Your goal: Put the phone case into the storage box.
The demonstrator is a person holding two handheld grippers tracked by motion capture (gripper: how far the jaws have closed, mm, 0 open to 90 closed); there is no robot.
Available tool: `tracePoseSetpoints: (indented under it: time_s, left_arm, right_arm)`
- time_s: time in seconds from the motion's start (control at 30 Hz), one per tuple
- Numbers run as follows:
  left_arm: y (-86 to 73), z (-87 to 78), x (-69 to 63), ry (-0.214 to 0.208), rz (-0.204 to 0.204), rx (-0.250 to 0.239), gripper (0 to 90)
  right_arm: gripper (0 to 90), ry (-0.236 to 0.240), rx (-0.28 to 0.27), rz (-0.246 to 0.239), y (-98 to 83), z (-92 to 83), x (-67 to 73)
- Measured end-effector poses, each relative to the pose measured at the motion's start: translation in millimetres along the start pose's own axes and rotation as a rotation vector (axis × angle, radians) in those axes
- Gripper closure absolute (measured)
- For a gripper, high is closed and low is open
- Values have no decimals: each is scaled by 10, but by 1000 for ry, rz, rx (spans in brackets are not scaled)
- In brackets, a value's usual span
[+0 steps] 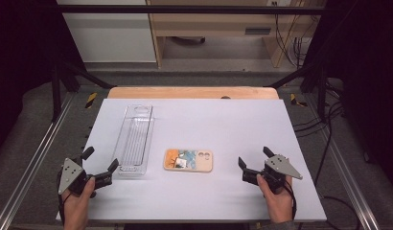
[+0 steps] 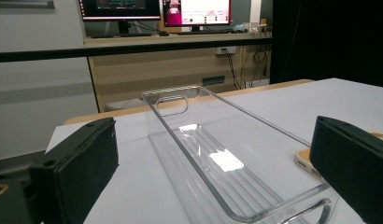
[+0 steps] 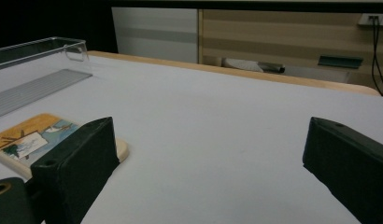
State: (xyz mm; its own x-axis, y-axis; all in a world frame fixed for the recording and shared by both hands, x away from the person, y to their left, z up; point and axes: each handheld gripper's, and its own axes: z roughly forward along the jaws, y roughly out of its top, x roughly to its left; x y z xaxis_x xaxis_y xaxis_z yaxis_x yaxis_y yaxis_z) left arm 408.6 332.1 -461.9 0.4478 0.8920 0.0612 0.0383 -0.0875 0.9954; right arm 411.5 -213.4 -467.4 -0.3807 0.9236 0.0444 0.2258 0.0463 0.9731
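Observation:
A clear plastic tray [image 1: 135, 139] lies lengthwise on the white table top, left of centre, and it holds nothing. To its right a phone [image 1: 188, 160] lies flat with its picture-printed beige case up. My left gripper [image 1: 100, 160] stands open at the front left, just short of the tray's near end [image 2: 273, 205]. My right gripper [image 1: 255, 157] stands open at the front right, a hand's width right of the phone [image 3: 26, 140]. Nothing sits between either pair of jaws.
The white table top [image 1: 242, 124] ends in a wooden edge [image 1: 192, 92] at the back. Metal frame rails [image 1: 36, 153] run along both sides. Desks, monitors [image 2: 196, 11] and cables stand beyond the table.

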Motion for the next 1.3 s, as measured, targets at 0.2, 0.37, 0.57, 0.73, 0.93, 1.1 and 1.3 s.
tracePoseSetpoints:
  time_s: [0.2,0.37,0.57,0.73,0.93,1.1,1.3]
  left_arm:
    - [-1,-7,7,4,-4,1,9]
    - [-2,-9,8,5,-6,1,10]
    - [-5,-8,12,5,-7,2,10]
    - [-5,-9,15,5,-8,2,10]
    - [-9,-9,18,5,-14,4,10]
    - [-8,-11,19,6,-13,4,10]
    - [-8,-12,20,7,-12,6,10]
  right_arm:
    - [38,24,26,14,29,6,108]
    - [35,43,42,-2,41,12,224]
    - [35,83,75,-22,30,68,362]
    - [34,114,111,-47,25,139,480]
    - [32,146,143,-68,34,216,599]
    - [41,181,186,-96,77,310,743]
    - [50,225,233,-133,98,409,900]
